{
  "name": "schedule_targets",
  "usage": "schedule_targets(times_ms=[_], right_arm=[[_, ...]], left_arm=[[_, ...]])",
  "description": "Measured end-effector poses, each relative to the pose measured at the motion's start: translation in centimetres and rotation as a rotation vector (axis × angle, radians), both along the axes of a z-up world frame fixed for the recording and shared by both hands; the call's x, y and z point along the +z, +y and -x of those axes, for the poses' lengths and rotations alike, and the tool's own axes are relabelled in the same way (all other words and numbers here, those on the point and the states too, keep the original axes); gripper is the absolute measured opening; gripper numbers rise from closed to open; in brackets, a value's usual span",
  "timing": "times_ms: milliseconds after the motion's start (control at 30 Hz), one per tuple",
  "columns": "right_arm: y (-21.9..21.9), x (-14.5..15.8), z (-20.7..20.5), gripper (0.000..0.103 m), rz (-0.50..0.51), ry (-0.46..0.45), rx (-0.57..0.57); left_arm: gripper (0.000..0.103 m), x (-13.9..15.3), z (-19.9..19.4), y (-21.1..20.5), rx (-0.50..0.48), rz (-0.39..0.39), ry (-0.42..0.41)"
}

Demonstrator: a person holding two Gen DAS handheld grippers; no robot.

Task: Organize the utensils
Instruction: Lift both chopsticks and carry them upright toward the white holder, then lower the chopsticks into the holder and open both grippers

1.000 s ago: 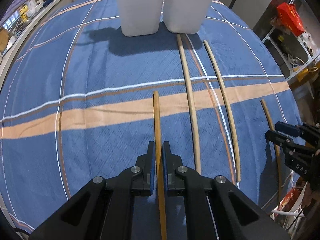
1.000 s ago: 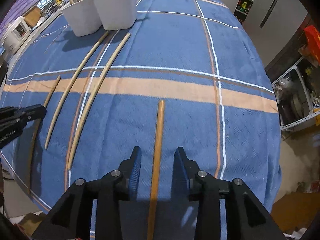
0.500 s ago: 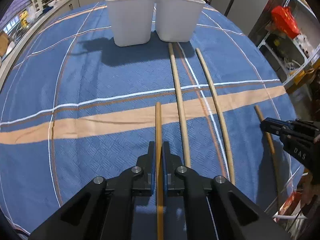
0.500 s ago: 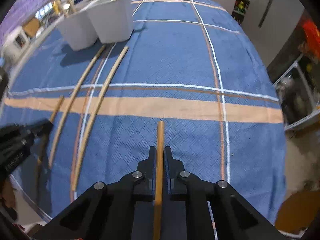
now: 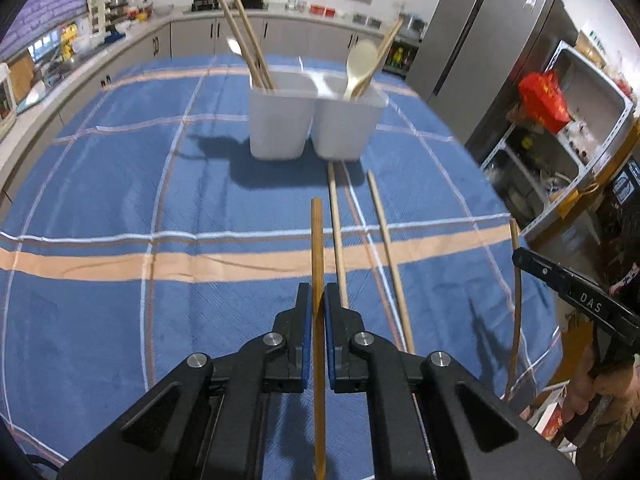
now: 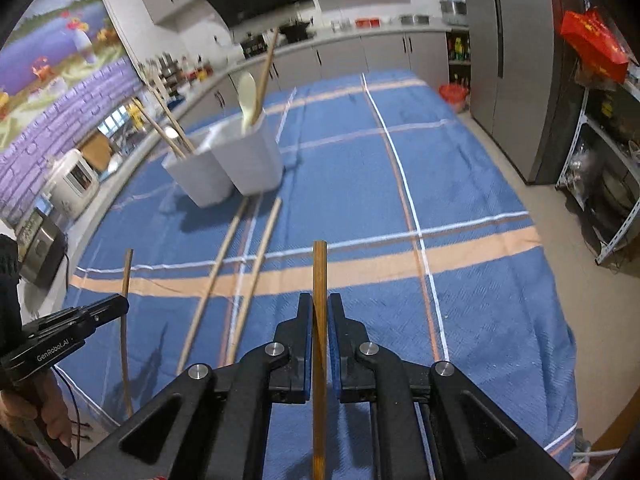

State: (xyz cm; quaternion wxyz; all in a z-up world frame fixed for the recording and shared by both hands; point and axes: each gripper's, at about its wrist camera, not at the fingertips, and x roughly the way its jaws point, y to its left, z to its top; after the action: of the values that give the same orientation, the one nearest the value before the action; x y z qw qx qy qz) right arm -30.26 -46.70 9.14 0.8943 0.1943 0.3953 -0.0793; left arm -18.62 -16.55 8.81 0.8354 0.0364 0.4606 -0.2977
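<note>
My left gripper (image 5: 316, 312) is pinched tight on a dark wooden chopstick (image 5: 317, 248), which runs forward between the jaws with its tip above the blue plaid tablecloth (image 5: 100, 200). My right gripper (image 6: 319, 316) is likewise clamped on a second dark chopstick (image 6: 319, 280), its tip up over the orange stripe. Both sticks look lifted clear of the cloth, so I judge the pickup done and the carry to the bins in hand.

Just beyond, two paler, longer chopsticks (image 5: 360, 248) lie side by side on the cloth, pointing toward the bins. Farther off stand two white bins (image 5: 316, 120), touching: the left one (image 5: 280, 124) holds wooden sticks, the right one (image 5: 346, 128) a pale spoon (image 5: 360, 64) and another stick.

Next I must tip each chopstick upright over the bin of sticks before letting go, keeping both clear of the leaning handles.
</note>
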Motion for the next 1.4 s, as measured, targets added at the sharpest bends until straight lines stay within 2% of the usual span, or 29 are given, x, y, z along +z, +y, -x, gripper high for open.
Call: schedule_targets(times_ms=[167,500,900,1133,1400], right_arm=[[0.8,1.9,1.2,0.007,0.003,-0.066,0.0],[2.0,5.6,2.7,0.007,0.025,-0.184,0.013],[1.6,7.3,2.5,0.007,0.034,-0.234,0.001],[0.8,9.4,1.3,0.007,0.051,-0.265,-0.001],[-0.7,13.3,-2.6,0.007,0.046,-0.341,-0.015]], left_arm=[[0.005,2.4,1.3,1.0,0.014,0.036,-0.071],[0.005,6.1,3.2,2.6,0.031,0.11,-0.155],[0.005,9.4,3.6,3.1,0.034,0.169,-0.245],[0.005,11.8,1.9,3.7,0.047,0.193,-0.287],[0.005,14.8,-3.5,4.3,0.069,0.242,-0.318]])
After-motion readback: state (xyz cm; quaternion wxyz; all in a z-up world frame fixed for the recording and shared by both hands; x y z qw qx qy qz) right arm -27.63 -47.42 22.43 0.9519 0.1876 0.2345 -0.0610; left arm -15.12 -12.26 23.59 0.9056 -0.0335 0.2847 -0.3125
